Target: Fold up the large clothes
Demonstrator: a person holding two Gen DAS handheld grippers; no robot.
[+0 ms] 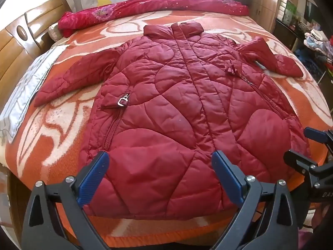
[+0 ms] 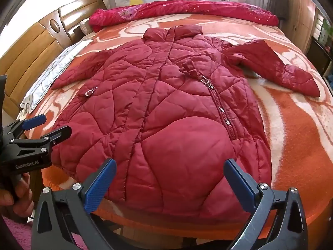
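On the bed: the red quilted coat [image 1: 177, 112] is lying flat and front-up on the orange-and-white blanket [image 1: 68, 125], collar towards the far side, hem towards the near edge.
Sleeves: both are sticking out to the sides; the left sleeve [image 1: 70, 81] is angling down towards the grey cloth [image 1: 27, 95], and the right sleeve [image 2: 276, 68] is lying bent at the elbow on bare blanket.
Front: the centre placket is looking closed all the way up, and both pocket zips [image 2: 222, 108] are showing, pulls lying loose.
Left gripper [image 1: 160, 175]: it is hovering just over the hem with its blue pads spread wide, gripping nothing.
Right gripper [image 2: 169, 179]: it is doing the same at the hem on its own side, fingers wide apart and empty.
Progress: nothing is folded yet, by the look of it; the coat is only spread out, fairly smooth, with some puffiness near the hem.
Left to do: the whole fold is waiting, probably sleeves in across the chest, then sides, then hem up towards the collar.
Watch for: the slippery padded fabric is likely to spring back, so each fold may need pressing down.
Background: a rolled pink quilt [image 1: 154, 8] is sitting along the far edge, well apart from the coat.
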